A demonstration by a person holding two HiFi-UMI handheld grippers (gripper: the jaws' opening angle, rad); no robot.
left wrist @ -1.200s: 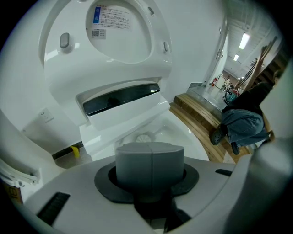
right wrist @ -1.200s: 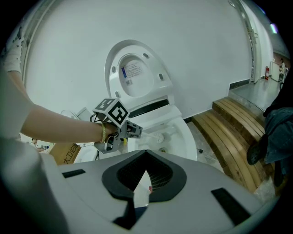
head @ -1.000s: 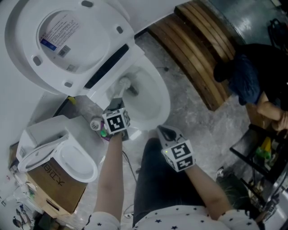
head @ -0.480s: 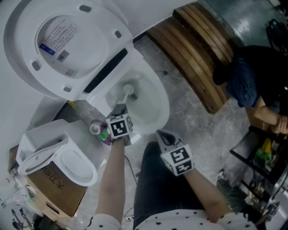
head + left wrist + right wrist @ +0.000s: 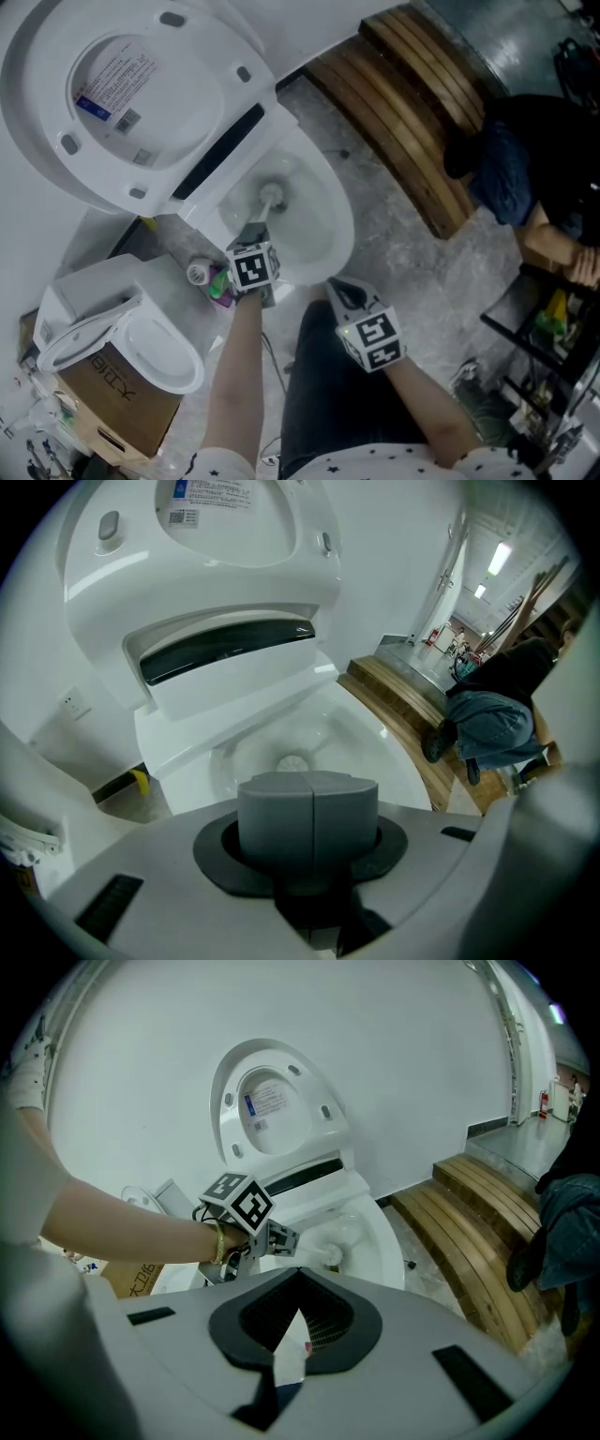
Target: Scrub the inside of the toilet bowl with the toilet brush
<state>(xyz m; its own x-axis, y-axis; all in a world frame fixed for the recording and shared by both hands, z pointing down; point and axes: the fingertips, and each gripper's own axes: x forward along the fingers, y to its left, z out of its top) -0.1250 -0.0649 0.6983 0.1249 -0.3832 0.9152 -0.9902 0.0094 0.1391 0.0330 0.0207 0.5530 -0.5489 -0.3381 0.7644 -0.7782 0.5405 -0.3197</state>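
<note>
The white toilet bowl point(image 5: 328, 202) stands with its lid point(image 5: 122, 94) raised. Inside the bowl, the white head of the toilet brush point(image 5: 270, 195) rests against the near-left wall. My left gripper point(image 5: 255, 232) is shut on the brush's handle at the bowl's near rim. In the left gripper view the grey handle point(image 5: 307, 817) sits in that left gripper point(image 5: 307, 803), with the brush head point(image 5: 293, 761) beyond it. My right gripper point(image 5: 339, 284) hangs shut and holds nothing, just in front of the bowl. The right gripper view shows the right gripper point(image 5: 298, 1326), the left gripper point(image 5: 272, 1238) and the brush head point(image 5: 333, 1256).
A second toilet seat unit point(image 5: 122, 323) lies on a cardboard box point(image 5: 112, 394) at the left. Small bottles point(image 5: 208, 277) stand between it and the bowl. Curved wooden steps point(image 5: 422, 103) run behind the bowl. A seated person point(image 5: 525, 159) and a rack point(image 5: 548, 337) are at the right.
The left gripper has shifted a little right and toward me. The brush head has slid from the bowl's back-left toward its middle. The right gripper has barely moved.
</note>
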